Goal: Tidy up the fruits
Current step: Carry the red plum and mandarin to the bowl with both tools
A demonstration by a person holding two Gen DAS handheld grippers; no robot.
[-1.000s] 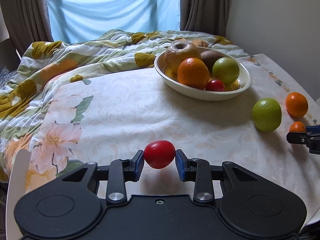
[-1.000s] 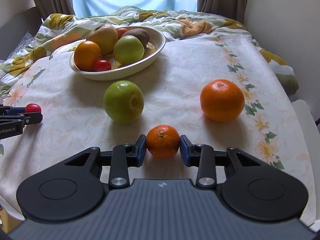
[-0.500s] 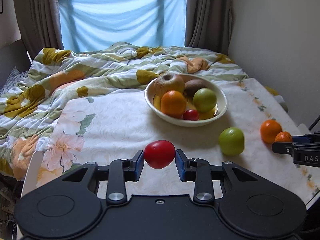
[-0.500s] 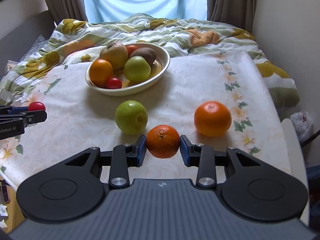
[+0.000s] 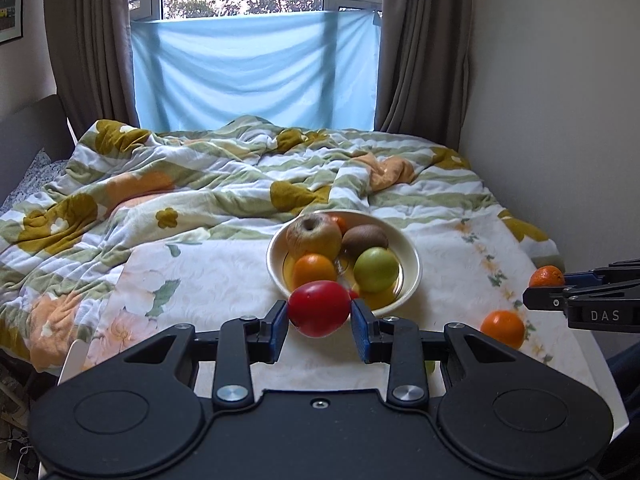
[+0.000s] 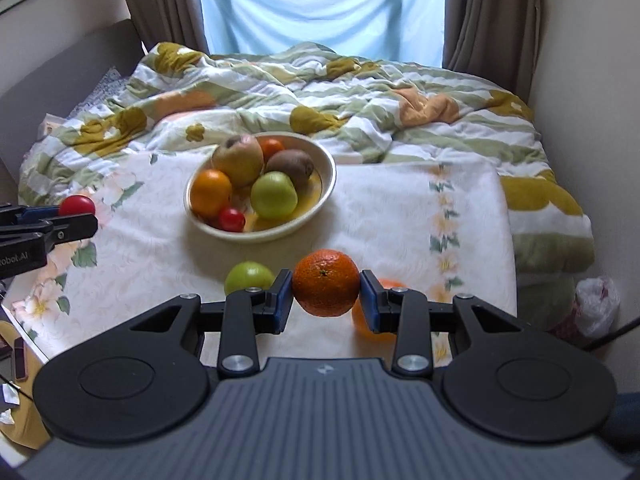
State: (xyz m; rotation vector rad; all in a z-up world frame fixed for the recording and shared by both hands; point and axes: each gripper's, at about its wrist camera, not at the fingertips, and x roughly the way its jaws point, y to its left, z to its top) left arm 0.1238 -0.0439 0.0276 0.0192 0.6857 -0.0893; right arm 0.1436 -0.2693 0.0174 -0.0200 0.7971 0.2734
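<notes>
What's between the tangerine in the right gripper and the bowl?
Nothing blocks it. The right gripper holds the tangerine above the cloth, and the green apple lies lower left of that line. The bowl is already crowded, though.

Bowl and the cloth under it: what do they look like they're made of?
The bowl looks like glazed ceramic: cream, thick-rimmed, with a glossy sheen inside; hard plastic can't be ruled out. The cloth under it looks like woven fabric, matte white with a faint raised pattern and printed flowers, lying soft over the bed.
</notes>
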